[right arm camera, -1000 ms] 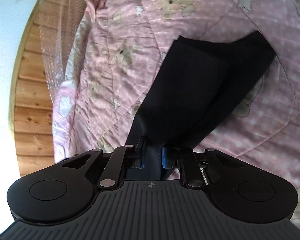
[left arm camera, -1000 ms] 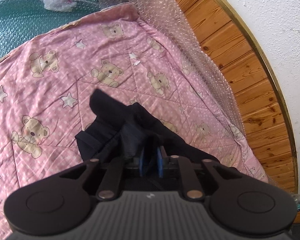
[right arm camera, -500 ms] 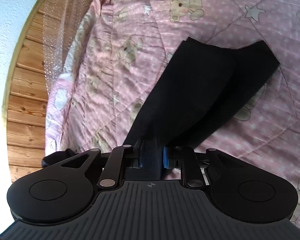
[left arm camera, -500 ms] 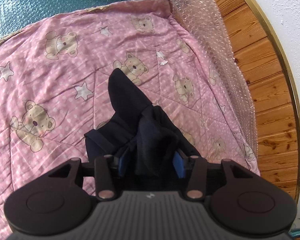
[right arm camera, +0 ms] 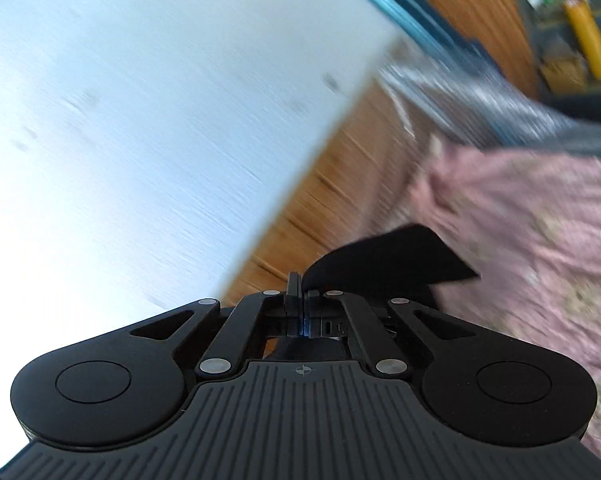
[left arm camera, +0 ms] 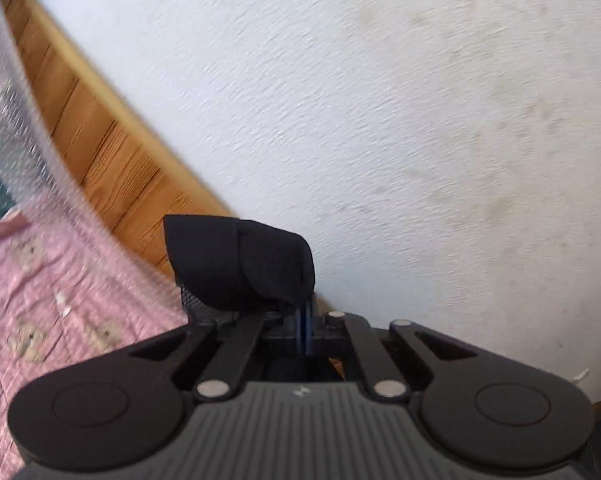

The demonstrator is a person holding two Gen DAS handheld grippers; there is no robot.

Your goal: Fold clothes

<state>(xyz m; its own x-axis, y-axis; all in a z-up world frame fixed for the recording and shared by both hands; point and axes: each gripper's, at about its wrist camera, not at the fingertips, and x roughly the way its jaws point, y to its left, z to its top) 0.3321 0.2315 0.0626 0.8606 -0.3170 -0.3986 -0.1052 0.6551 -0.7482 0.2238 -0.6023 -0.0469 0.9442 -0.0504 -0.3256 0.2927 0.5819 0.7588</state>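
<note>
Both grippers clamped on the black cloth — raised toward the white wall.

Left gripper [left arm camera: 305, 312] pinches a bunched fold of cloth [left arm camera: 240, 264] that drapes off to its left, over the pink quilt [left arm camera: 52, 300]. Right gripper [right arm camera: 299, 292] has its jaws pressed together on another edge — the cloth [right arm camera: 396, 260] flaps rightward above the quilt [right arm camera: 532, 240], beside wood paneling [right arm camera: 312, 216]. Both views are motion-blurred.

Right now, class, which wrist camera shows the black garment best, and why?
The left wrist view: the black garment sits sharp and bunched above the shut left gripper. The right wrist view shows only a blurred flap beside the shut right gripper.
</note>
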